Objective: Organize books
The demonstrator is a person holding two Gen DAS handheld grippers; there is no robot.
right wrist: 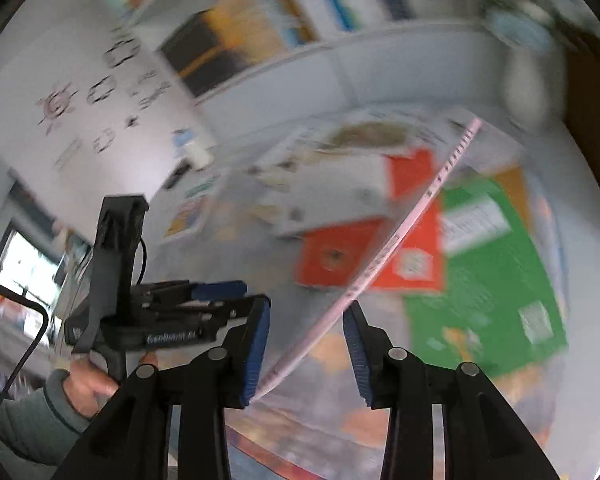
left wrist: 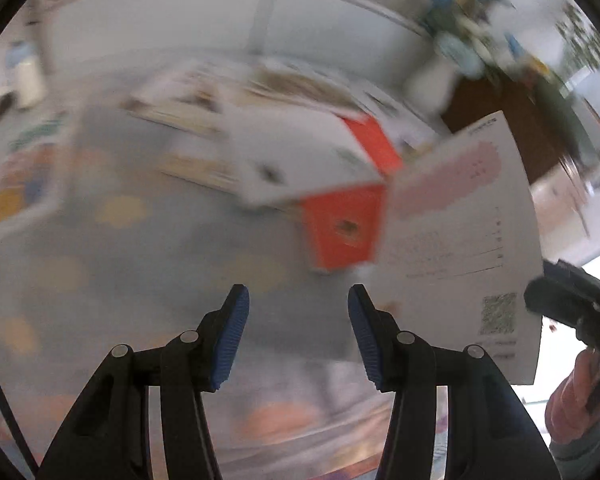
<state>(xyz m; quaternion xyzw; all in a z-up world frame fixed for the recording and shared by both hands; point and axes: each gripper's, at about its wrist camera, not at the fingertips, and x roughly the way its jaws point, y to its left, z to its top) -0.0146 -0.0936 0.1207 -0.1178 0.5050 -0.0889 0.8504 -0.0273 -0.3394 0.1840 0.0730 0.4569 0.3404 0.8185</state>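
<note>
Books (left wrist: pixel 300 148) are lying scattered on the worktop (left wrist: pixel 148 264), while one thin pink-and-white booklet (right wrist: pixel 380 256) is hanging edge-on between the right gripper's (right wrist: pixel 306 340) narrowly parted jaws — whether the pads are pressing it, I cannot tell. If not, it risks slipping free. The left gripper (left wrist: pixel 298 320) is standing half open, empty. Only the left wrist view is showing the booklet's printed cover; only the right is showing a green book (right wrist: pixel 488 264).

1. A thin white book (left wrist: pixel 460 240) with a pink patch, raised and tilted, overlaps the right edge of the orange book (left wrist: pixel 342 228).
2. The orange book lies flat.
3. A green book (right wrist: pixel 488 264) lies right of it.
</note>
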